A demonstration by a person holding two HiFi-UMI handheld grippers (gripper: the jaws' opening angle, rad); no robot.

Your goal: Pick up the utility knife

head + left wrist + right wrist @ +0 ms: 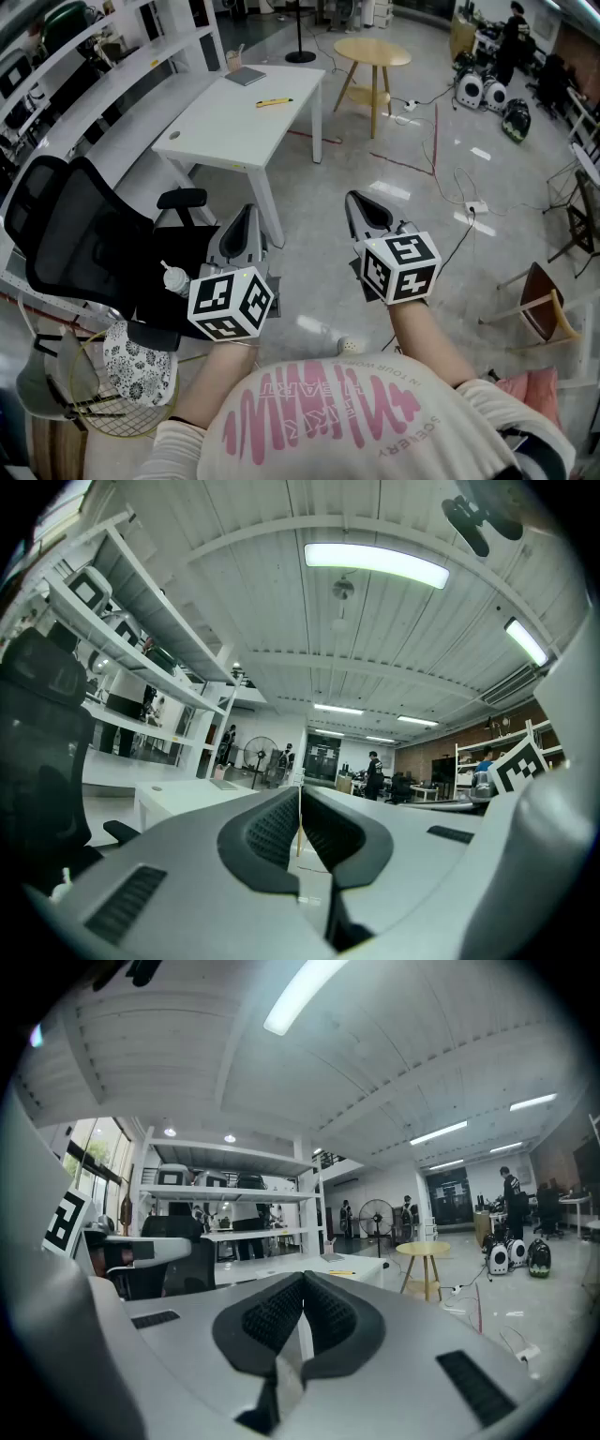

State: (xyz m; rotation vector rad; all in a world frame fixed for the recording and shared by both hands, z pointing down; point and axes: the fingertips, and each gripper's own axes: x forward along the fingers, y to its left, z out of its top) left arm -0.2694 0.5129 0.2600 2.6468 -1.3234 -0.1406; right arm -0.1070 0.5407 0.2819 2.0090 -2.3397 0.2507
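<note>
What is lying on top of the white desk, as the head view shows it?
The white desk bears a yellow utility knife, a flat grey pad and a small container at the far corner. Nothing covers the desktop; what lies under the pad is hidden.

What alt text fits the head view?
A person holds the left gripper and right gripper, both shut and empty, well short of a white desk where the yellow utility knife lies. A black office chair stands at left.
</note>
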